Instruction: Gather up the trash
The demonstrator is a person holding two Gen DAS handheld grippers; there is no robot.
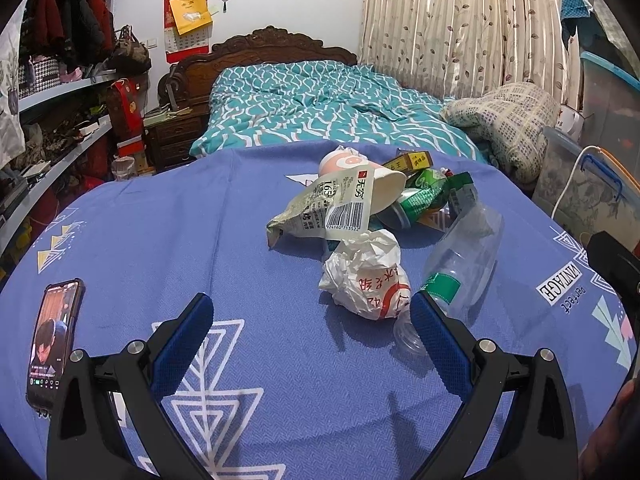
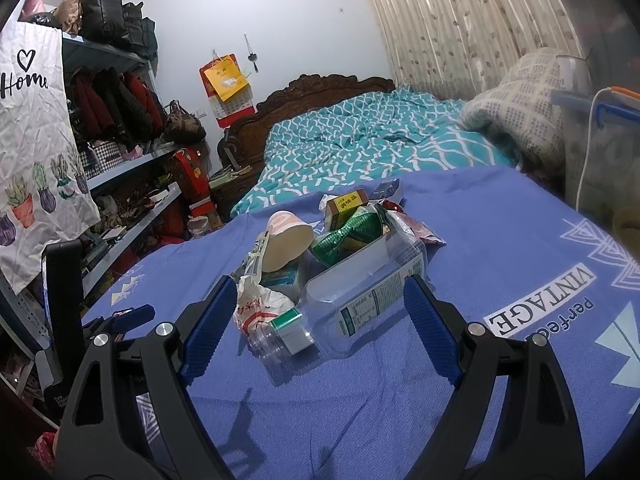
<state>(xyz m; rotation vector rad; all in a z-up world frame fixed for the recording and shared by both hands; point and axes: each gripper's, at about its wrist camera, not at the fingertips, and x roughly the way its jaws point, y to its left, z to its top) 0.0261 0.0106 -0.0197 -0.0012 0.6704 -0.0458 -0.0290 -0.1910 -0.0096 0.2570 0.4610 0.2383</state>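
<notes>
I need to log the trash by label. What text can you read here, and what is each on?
"perfect VINTAGE": blue cloth, upside down.
"Home": white hanging cloth.
"165": crumpled wrapper, above a barcode.
Bottle label, small box, white bag: print unreadable.

My fingers [image 1: 186, 342] wear blue textured pads on black frames, over a periwinkle-blue cloth surface [image 1: 160, 240] printed with white nested triangles and the word VINTAGE in black on white. On it lie a white crumpled wrapper [image 1: 366, 276] with red lettering, a clear bottle [image 1: 460, 264] with a green-and-white label, a peach-and-cream paper cup [image 1: 360, 176], a shiny green foil packet [image 1: 424, 192] and a yellow-and-brown box [image 1: 414, 160]. Behind, the bed [image 1: 320, 108] is teal with white wavy lines, and the curtain [image 1: 460, 24] is cream with brown leaves.
</notes>
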